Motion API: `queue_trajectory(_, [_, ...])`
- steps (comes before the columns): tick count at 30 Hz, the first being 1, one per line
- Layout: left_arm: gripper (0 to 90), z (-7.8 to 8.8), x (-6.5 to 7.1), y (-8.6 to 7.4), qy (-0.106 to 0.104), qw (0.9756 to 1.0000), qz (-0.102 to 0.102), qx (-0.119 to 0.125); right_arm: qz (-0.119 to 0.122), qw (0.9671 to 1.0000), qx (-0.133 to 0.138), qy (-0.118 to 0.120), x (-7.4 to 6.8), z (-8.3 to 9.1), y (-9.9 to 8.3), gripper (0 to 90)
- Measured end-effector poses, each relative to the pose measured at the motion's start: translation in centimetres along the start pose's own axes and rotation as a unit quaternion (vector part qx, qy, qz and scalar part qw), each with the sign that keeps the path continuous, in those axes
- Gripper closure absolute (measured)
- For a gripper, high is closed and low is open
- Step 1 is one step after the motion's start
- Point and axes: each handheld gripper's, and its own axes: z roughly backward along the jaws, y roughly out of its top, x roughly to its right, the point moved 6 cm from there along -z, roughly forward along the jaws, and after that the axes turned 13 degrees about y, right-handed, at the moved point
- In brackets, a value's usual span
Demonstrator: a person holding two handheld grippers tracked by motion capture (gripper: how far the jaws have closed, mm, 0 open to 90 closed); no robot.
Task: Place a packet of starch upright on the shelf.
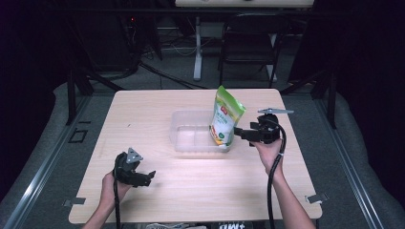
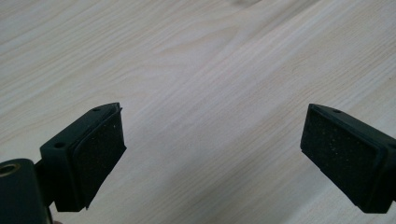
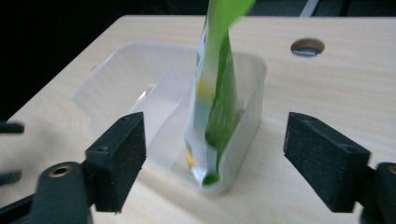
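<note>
- Between our right gripper's (image 3: 212, 158) wide-parted jaws, and a little ahead of them, the green pouch (image 3: 212, 107) stands on end in the near corner of the clear plastic tub (image 3: 116, 70); neither pad touches it, and nothing is held.
- From the high view, the pouch (image 1: 226, 120) leans with its top tipped away from the right gripper (image 1: 240, 134), its lower edge inside the tub (image 1: 191, 136), the jaws just beside it.
- We judge the main risk is a topple: the pouch rests on a narrow bottom edge against the tub wall, and with the jaws off it, it may fall flat into the tub or tip over the rim onto the table (image 1: 157, 109).
- A jaw drawn back carelessly could clip the pouch's edge or the tub wall just ahead of it and drag the light tub along the tabletop.
- If the pouch slumps, a fresh grasp would meet a flat, slippery face, harder to pinch.
- Near the table's front edge, well apart from the tub, our left gripper (image 2: 212, 158) hovers low with its jaws spread wide over bare wood (image 2: 201, 70), holding nothing; it is too far off to steady the tub should it slide.
</note>
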Motion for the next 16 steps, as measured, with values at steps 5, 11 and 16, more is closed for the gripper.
queue_trajectory(5, [6.0, 0.0, 0.1, 0.0, -0.002, 1.0, -0.004, -0.004, 0.009, 0.9995, -0.031, 0.002, -0.4, 1.4, -2.0, 11.1])
queue_trajectory(11, [6.0, -0.1, 0.1, 0.0, -0.002, 1.0, -0.002, -0.004, 0.009, 0.9976, -0.069, -0.003, 0.0, 1.8, -5.0, 4.3])
queue_trajectory(16, [6.0, -0.1, 0.0, 0.0, 0.0, 1.0, -0.006, -0.003, 0.009, 0.9967, -0.081, 0.001, 0.6, 1.8, -6.6, 0.5])
